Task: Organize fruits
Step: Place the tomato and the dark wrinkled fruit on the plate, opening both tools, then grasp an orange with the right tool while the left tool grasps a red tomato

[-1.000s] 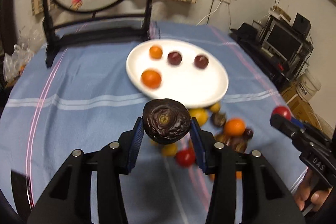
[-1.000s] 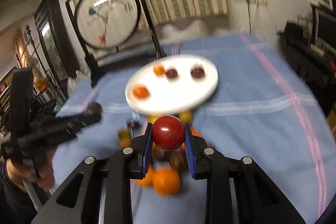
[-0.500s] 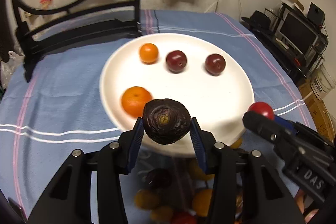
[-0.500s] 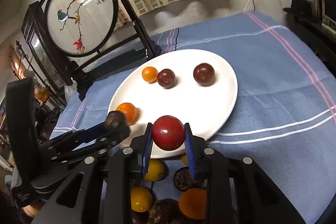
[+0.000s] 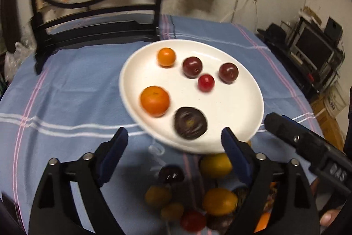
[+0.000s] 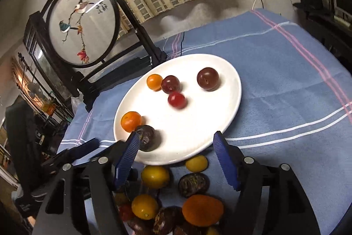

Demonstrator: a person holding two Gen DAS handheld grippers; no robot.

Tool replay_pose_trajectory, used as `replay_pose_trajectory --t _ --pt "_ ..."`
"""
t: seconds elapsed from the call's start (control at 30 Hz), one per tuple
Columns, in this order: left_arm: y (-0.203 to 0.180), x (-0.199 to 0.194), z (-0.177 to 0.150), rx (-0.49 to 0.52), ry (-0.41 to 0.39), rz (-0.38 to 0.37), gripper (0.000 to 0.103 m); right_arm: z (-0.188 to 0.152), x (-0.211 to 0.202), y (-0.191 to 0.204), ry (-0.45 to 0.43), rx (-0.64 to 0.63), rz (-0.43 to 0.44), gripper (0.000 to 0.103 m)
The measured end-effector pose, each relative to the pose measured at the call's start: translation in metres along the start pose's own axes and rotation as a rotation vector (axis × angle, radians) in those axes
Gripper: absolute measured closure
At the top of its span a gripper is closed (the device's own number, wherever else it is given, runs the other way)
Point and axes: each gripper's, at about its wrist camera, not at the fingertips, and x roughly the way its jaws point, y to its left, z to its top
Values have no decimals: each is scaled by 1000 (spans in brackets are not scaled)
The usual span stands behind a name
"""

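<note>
Only readable txt: "DAS", white letters on black body of right gripper [image 5: 275,124], seen in left wrist view. Nothing else legible.

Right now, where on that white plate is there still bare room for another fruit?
The white plate is bare on its right half, between the dark plum and the near rim. The left side, around the orange and wrinkled dark fruit, is crowded.
</note>
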Motion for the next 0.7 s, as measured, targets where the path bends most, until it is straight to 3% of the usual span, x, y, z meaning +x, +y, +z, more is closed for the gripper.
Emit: replay_pose_trajectory --t 0.3,0.53,0.7 --pt "26 -28 -44 -16 1 45 13 -19 -27 12 -37 -108 -90 29" --pt "39 -27 -71 -6 29 69 13 -71 -57 26 -66 -263 -194 23" --pt "48 -28 -79 8 23 116 13 -98 -76 23 -28 -284 -167 23"
